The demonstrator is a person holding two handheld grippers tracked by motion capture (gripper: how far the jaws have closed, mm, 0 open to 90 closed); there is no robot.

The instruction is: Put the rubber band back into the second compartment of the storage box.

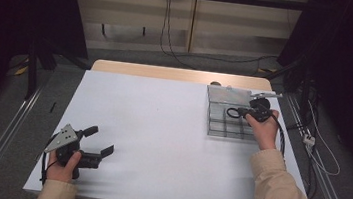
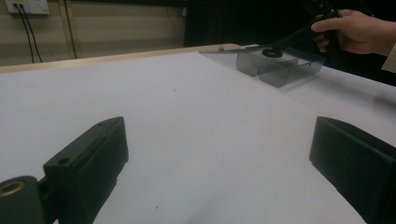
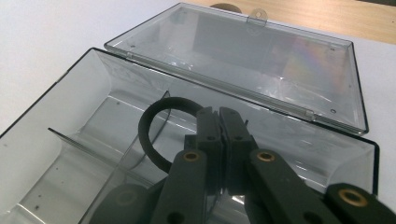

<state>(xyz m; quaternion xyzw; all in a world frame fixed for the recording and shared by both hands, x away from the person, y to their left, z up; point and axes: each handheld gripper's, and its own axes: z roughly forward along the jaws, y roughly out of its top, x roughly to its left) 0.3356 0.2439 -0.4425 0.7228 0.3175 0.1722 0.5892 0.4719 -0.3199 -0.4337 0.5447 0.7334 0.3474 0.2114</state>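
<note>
A clear plastic compartment box (image 1: pixel 226 121) sits at the back right of the white table (image 1: pixel 161 128), its lid (image 1: pixel 228 93) laid open behind it. My right gripper (image 1: pixel 241 112) hangs over the box, shut on a black rubber ring (image 1: pixel 233 112). In the right gripper view the ring (image 3: pixel 152 126) sticks out to the left of the closed gripper (image 3: pixel 218 114), above a divided compartment (image 3: pixel 70 140); the lid (image 3: pixel 261 56) lies beyond. My left gripper (image 1: pixel 101 140) rests near the front left corner, open, holding nothing. Its view shows wide-apart fingers (image 2: pixel 93 154) and the box (image 2: pixel 280 67) far off.
A wooden strip (image 1: pixel 182 74) borders the table's far edge, with a small round thing (image 1: pixel 215 83) on it. Metal rails run along both sides. Cables and a power strip (image 1: pixel 309 140) lie on the floor at the right. The person's other hand (image 2: pixel 359 32) is beyond the box.
</note>
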